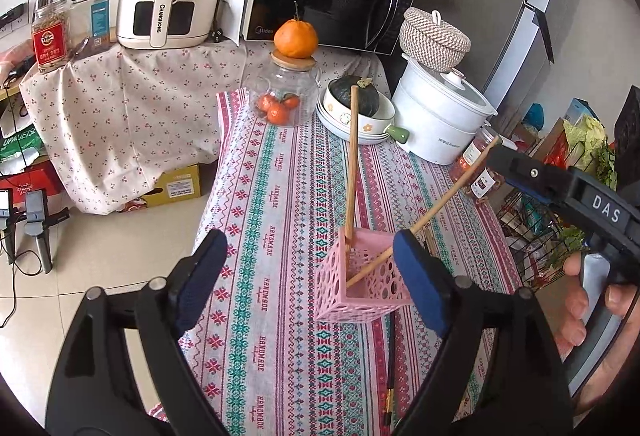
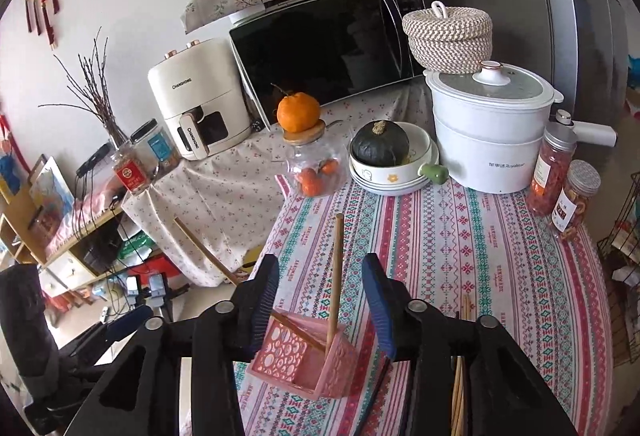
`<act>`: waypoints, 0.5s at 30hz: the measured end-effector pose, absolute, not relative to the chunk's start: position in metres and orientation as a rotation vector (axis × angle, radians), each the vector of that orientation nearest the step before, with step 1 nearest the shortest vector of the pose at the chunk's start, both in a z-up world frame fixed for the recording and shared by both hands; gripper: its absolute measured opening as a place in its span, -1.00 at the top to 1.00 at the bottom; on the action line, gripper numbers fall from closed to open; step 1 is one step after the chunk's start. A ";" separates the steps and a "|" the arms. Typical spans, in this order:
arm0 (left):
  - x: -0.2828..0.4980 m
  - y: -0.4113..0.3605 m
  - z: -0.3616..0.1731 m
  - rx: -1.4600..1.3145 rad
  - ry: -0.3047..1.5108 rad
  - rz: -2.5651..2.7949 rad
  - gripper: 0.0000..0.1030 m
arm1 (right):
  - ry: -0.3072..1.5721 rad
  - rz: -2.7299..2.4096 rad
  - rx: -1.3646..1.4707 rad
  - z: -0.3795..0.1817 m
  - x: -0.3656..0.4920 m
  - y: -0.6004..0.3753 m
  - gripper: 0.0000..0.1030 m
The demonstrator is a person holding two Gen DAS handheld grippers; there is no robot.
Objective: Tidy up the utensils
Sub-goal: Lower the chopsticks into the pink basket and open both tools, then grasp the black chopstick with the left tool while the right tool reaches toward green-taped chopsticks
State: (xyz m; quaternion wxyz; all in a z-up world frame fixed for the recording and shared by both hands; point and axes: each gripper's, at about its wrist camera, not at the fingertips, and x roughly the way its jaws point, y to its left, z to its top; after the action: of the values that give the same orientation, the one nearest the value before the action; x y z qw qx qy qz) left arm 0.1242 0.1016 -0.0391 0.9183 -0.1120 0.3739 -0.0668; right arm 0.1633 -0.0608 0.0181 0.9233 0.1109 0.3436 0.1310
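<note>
A pink perforated square holder [image 1: 362,276] stands on the patterned tablecloth [image 1: 288,196]. Two wooden chopsticks lean in it: one upright [image 1: 351,164], one slanting right [image 1: 432,214]. My left gripper [image 1: 310,276] is open, its pads either side of the holder without touching. In the right wrist view the holder [image 2: 308,360] sits just below my open right gripper [image 2: 322,308], with one chopstick [image 2: 335,276] rising between the fingers and the other [image 2: 204,250] slanting left. More chopsticks [image 2: 460,376] lie on the cloth at right. A dark chopstick [image 1: 391,364] lies below the holder.
At the table's back stand a glass jar of oranges [image 2: 316,160], a bowl with a green squash [image 2: 384,148], a white electric pot [image 2: 492,132] and two snack jars [image 2: 560,180]. A microwave [image 2: 328,52] and an air fryer [image 2: 200,100] stand behind.
</note>
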 end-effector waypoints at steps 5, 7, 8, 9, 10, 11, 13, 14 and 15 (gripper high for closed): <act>0.117 0.094 -0.044 -0.219 0.795 -0.146 -0.81 | 0.695 0.216 0.200 0.024 0.142 -0.087 -0.62; 0.114 0.090 -0.047 -0.198 0.806 -0.145 -0.83 | 0.702 0.182 0.180 0.019 0.133 -0.098 -0.71; 0.113 0.088 -0.049 -0.187 0.813 -0.145 -0.84 | 0.708 0.164 0.170 0.015 0.129 -0.104 -0.74; 0.111 0.085 -0.051 -0.173 0.821 -0.145 -0.84 | 0.718 0.145 0.161 0.010 0.126 -0.110 -0.77; 0.109 0.082 -0.054 -0.159 0.830 -0.141 -0.84 | 0.730 0.125 0.155 0.005 0.123 -0.116 -0.78; 0.107 0.080 -0.056 -0.146 0.839 -0.134 -0.84 | 0.745 0.108 0.154 0.000 0.122 -0.122 -0.78; 0.102 0.075 -0.062 -0.128 0.858 -0.126 -0.84 | 0.780 0.082 0.156 -0.011 0.119 -0.134 -0.79; 0.100 0.072 -0.064 -0.122 0.864 -0.123 -0.84 | 0.800 0.071 0.157 -0.017 0.117 -0.139 -0.79; 0.097 0.069 -0.065 -0.114 0.867 -0.120 -0.84 | 0.819 0.059 0.152 -0.022 0.116 -0.144 -0.79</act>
State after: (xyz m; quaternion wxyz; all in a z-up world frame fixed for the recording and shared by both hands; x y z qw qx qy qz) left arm 0.0974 0.0694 -0.0654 0.9042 -0.0552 0.4195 -0.0583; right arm 0.1158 -0.1442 -0.0224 0.9141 0.0740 0.3976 0.0288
